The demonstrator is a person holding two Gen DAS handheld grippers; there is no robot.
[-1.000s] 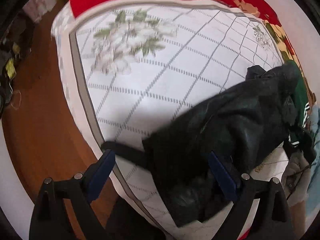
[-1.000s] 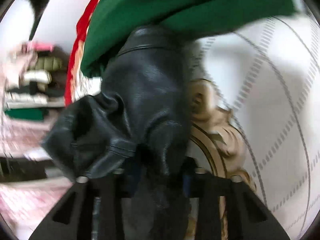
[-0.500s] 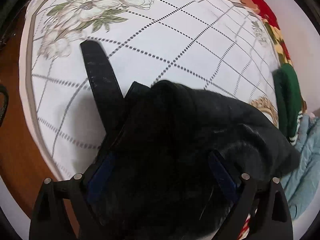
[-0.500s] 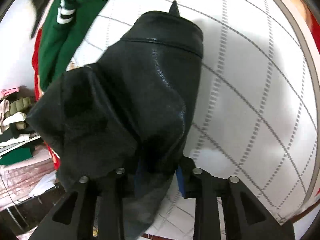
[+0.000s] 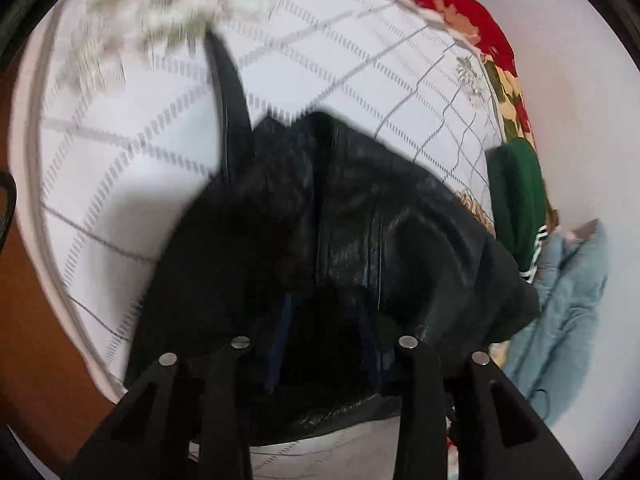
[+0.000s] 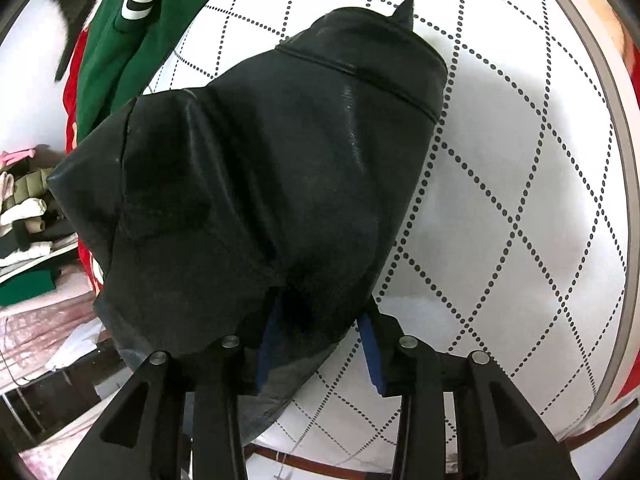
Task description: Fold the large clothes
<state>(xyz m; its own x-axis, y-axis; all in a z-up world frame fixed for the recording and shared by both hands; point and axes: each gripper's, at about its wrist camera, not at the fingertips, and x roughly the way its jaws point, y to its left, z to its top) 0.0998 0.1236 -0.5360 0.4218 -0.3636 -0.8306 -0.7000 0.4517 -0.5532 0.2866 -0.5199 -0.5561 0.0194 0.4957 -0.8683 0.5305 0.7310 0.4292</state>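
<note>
Both grippers shifted — left gripper point(image 5: 326, 344) closing on black jacket point(image 5: 360, 220), right gripper point(image 6: 320, 340) opening around it.

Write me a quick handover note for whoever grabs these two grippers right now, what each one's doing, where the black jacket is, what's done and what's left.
Left gripper: jaws closing, with a fold of the black leather jacket between them.
Right gripper: jaws opening, the jacket's near edge between its pads.
Jacket: bunched in a heap on the white quilted bedspread, its belt strap trailing out across the cover. A green garment and a light blue one lie beside it.
Done: jacket brought onto the bed.
Left: spread it flat, tuck sleeves and strap in, fold.
</note>
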